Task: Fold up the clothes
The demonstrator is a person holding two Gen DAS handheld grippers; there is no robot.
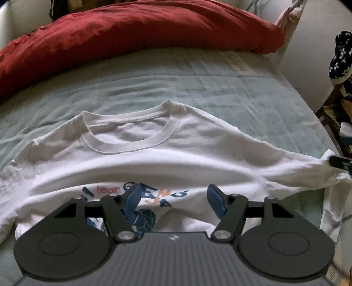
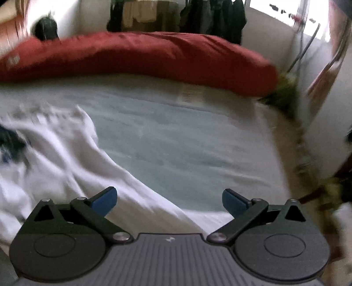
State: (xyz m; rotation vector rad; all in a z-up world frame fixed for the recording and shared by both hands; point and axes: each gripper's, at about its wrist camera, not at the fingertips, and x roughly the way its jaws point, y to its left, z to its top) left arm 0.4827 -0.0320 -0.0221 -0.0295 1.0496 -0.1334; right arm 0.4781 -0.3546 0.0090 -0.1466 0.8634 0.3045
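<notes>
Left gripper [image 1: 173,198], jaws apart and empty, hovers over the white T-shirt [image 1: 154,158] spread flat on the bed [image 1: 198,81]; right gripper [image 2: 169,200] likewise empty-jawed. No fold made yet.

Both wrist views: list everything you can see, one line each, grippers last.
T-shirt: one, white with a blue and orange print, spread on the bed, collar away from the camera.
Bed sheet: one, pale blue-green, under the T-shirt.
Duvet: one, red, bunched along the far side of the bed.
Hanging clothes: several, dark, against the far wall.
Left gripper: one, black with blue pads, open above the T-shirt's print.
Right gripper: one, black with blue pads, open, empty, over the shirt's edge.
</notes>
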